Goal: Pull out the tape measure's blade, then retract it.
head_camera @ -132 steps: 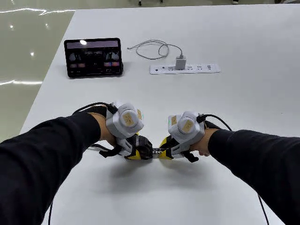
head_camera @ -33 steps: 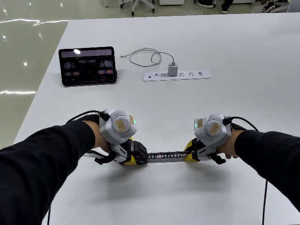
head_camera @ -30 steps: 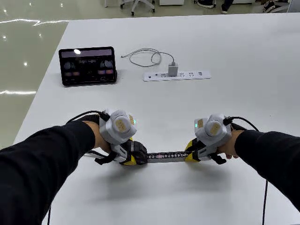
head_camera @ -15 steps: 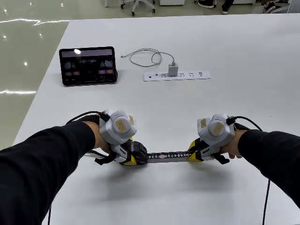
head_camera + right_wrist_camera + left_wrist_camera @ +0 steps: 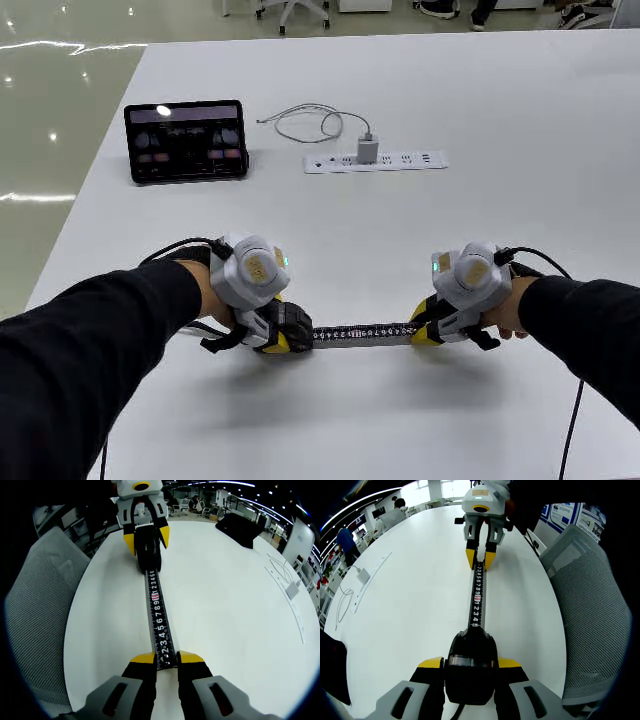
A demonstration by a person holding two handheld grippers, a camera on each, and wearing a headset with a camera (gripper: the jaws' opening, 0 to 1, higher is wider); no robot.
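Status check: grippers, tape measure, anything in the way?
Left gripper shut on tape measure case. Right gripper shut on end of blade, pulled out between them. Tablet, power strip far across table, not in the way.

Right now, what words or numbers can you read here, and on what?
"2 3 4 5 6 7 8 9", a red mark too small to read, then "1 2 3 4 5 6": on the blade, from the right gripper toward the case in the left gripper.
Tablet screen: too blurred to read.
Wall posters: too small to read.
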